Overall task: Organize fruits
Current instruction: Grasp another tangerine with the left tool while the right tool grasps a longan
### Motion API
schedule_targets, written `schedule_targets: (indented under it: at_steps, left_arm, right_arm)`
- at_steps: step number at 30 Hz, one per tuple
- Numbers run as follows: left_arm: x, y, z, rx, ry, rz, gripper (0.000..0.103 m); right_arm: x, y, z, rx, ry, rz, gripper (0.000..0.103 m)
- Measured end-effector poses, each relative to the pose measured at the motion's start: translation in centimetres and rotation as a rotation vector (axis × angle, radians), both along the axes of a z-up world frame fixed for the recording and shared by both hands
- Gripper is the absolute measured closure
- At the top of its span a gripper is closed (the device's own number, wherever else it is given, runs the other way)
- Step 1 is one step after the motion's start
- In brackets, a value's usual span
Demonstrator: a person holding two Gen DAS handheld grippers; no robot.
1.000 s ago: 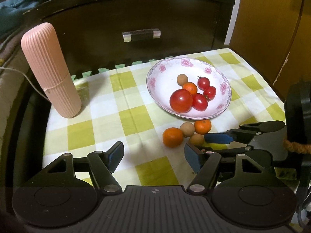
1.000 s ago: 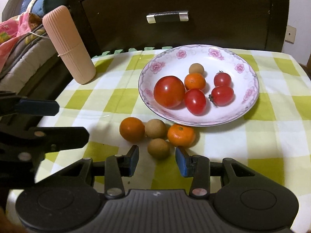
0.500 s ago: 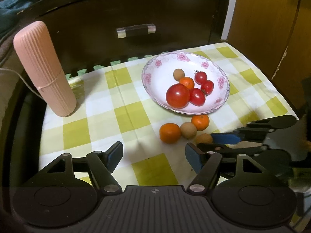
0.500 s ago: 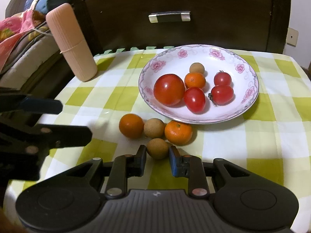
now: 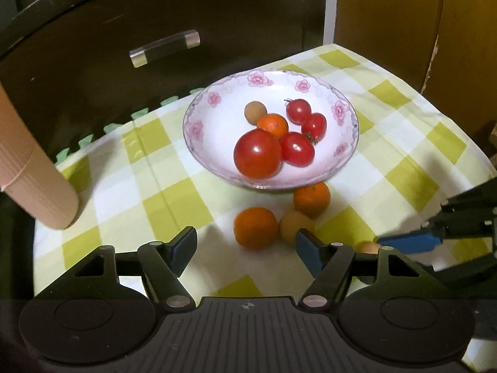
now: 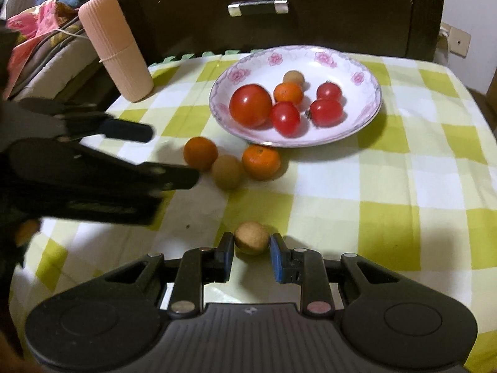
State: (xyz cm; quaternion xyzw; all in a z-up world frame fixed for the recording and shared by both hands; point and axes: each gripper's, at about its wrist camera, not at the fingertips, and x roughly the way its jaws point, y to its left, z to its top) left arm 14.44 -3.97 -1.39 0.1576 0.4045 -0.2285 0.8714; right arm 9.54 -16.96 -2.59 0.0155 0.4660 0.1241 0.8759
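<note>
The small brown fruit (image 6: 251, 241), round with a dull, rough-looking skin, sits between the fingers of the right gripper (image 6: 251, 253), toward the near edge of the checked tablecloth (image 6: 357, 186). The pads stand close on either side of it, but whether they actually press the skin cannot be told, nor whether it is lifted off the cloth. It looks light and firm-shelled, probably a thin brittle rind over soft flesh, so a modest squeeze across its widest part should do; being round, it would likely roll or pop out if gripped off-centre. Farther in, two small oranges (image 6: 200, 153) (image 6: 261, 161) and another brown fruit (image 6: 227, 172) lie loose on the cloth in a tight cluster, just beside the near rim of the flowered plate (image 6: 369, 115). The plate already holds one large tomato (image 6: 250, 105), three smaller tomatoes (image 6: 284, 118), a small orange (image 6: 288, 93) and a brown fruit (image 6: 293, 78) at its far side; there looks to be bare room along its right part. The left gripper (image 5: 245, 245) is wide open and holds nothing, hovering near the left-hand orange. A ribbed pink cylinder (image 6: 115, 46) stands at the cloth's far left corner.
</note>
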Motion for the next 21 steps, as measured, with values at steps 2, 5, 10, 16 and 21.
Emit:
schedule_targets:
  at_steps: [2, 5, 10, 16, 21]
  left_arm:
    - [0.4, -0.1, 0.0, -0.011, -0.009, -0.010, 0.025]
    - [0.8, -0.3, 0.1, -0.032, -0.014, -0.029, 0.025]
    - [1.1, -0.3, -0.2, -0.046, 0.005, -0.037, 0.023]
    - [0.8, 0.1, -0.1, -0.088, 0.071, -0.048, 0.033]
    - [-1.2, -0.3, -0.4, -0.010, 0.094, -0.111, 0.044]
  right_arm:
    - [0.1, 0.0, 0.0, 0.005, -0.001, 0.001, 0.078]
    - [0.3, -0.2, 0.0, 0.020, 0.001, -0.006, 0.078]
    - [0.5, -0.2, 0.0, 0.028, 0.004, -0.011, 0.078]
    - [0.6, -0.3, -0.1, 0.037, 0.007, -0.014, 0.078]
    - [0.7, -0.3, -0.1, 0.036, 0.012, -0.013, 0.078]
